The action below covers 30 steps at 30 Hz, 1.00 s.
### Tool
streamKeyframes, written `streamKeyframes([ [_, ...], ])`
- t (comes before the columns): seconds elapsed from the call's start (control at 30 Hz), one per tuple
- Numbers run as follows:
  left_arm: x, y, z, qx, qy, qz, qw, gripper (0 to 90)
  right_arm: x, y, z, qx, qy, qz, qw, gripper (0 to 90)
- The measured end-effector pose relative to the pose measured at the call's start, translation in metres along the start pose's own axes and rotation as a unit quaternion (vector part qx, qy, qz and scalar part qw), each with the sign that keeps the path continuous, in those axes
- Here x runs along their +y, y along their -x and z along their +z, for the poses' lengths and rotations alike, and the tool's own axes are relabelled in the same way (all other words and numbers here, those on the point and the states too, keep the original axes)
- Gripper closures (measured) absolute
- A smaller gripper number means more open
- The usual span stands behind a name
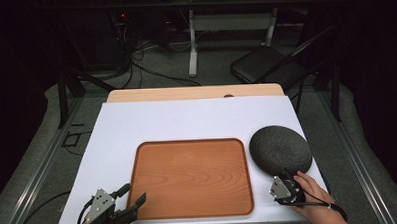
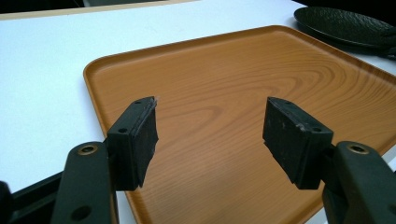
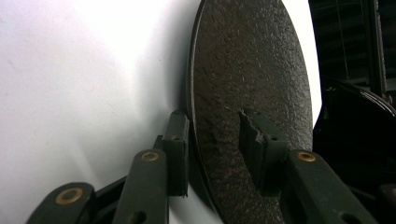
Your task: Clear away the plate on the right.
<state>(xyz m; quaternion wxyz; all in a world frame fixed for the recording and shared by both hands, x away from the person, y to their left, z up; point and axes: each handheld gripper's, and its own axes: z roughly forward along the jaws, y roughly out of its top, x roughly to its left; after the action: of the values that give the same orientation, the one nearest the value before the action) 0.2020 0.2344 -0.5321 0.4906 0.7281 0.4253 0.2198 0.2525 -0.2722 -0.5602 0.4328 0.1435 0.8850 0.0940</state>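
Observation:
A round black plate (image 1: pixel 280 146) with a rough texture lies on the white table at the right, beside a bare wooden tray (image 1: pixel 191 177). My right gripper (image 1: pixel 288 180) is at the plate's near rim. In the right gripper view the plate (image 3: pixel 252 70) stands between the jaws of that gripper (image 3: pixel 215 121): one jaw lies under the rim and the other hovers over the top face with a gap, so it is open. My left gripper (image 1: pixel 134 193) sits open at the tray's near left corner. Its jaws (image 2: pixel 212 109) hover over the tray (image 2: pixel 233 84) with nothing between them.
The white table top (image 1: pixel 186 117) has a wooden strip (image 1: pixel 196 92) along its far edge. Beyond it are a black chair (image 1: pixel 265 64), a desk frame and cables on the floor. The black plate (image 2: pixel 345 23) also appears far right in the left gripper view.

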Motion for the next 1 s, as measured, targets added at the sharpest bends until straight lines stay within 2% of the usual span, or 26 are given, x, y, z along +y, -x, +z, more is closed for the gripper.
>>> streamKeyframes([
  [0.07, 0.000, 0.000, 0.000, 0.000, 0.000, 0.000, 1.0000, 35.1, 0.000, 0.001, 0.003, -0.001, 0.014, -0.006, 0.9999, 63.8],
  [0.1, 0.000, 0.000, 0.000, 0.000, 0.000, 0.000, 1.0000, 35.1, 0.001, 0.000, 0.002, 0.001, 0.005, -0.004, 1.0000, 63.7],
  [0.2, 0.000, 0.000, 0.000, 0.000, 0.000, -0.002, 1.0000, 35.1, 0.001, 0.001, 0.004, 0.001, 0.010, -0.010, 0.9999, 64.0],
  [0.4, 0.000, 0.000, 0.000, -0.001, -0.001, 0.000, 1.0000, 35.1, 0.002, -0.001, 0.008, -0.001, 0.014, -0.005, 0.9999, 65.2],
  [0.47, 0.000, 0.000, 0.000, 0.000, -0.001, 0.000, 1.0000, 35.1, 0.003, -0.001, 0.009, -0.002, 0.007, -0.016, 0.9999, 65.6],
  [0.5, 0.000, 0.000, 0.000, 0.000, 0.000, -0.001, 1.0000, 35.1, 0.002, -0.002, 0.010, -0.004, 0.013, -0.008, 0.9999, 65.6],
  [0.63, 0.000, 0.000, 0.000, -0.001, -0.001, 0.000, 1.0000, 35.1, 0.002, -0.002, 0.010, -0.006, 0.014, -0.009, 0.9998, 65.9],
  [0.67, 0.000, 0.000, 0.000, -0.001, -0.001, 0.000, 1.0000, 35.1, 0.003, -0.002, 0.009, -0.008, 0.004, -0.015, 0.9999, 66.2],
  [0.73, 0.000, 0.000, 0.000, -0.001, -0.001, 0.000, 1.0000, 35.1, 0.003, -0.002, 0.010, -0.009, 0.005, -0.022, 0.9997, 66.3],
  [0.83, 0.000, 0.000, 0.000, -0.001, -0.001, 0.000, 1.0000, 35.2, 0.003, -0.004, 0.011, -0.012, 0.011, -0.020, 0.9997, 66.6],
  [0.9, 0.000, 0.000, 0.000, -0.001, -0.001, 0.000, 1.0000, 35.2, 0.003, -0.004, 0.011, -0.013, 0.005, -0.023, 0.9997, 67.1],
  [1.0, 0.000, 0.000, 0.000, -0.001, -0.001, 0.000, 1.0000, 35.2, 0.004, -0.005, 0.012, -0.013, 0.010, -0.034, 0.9993, 71.7],
])
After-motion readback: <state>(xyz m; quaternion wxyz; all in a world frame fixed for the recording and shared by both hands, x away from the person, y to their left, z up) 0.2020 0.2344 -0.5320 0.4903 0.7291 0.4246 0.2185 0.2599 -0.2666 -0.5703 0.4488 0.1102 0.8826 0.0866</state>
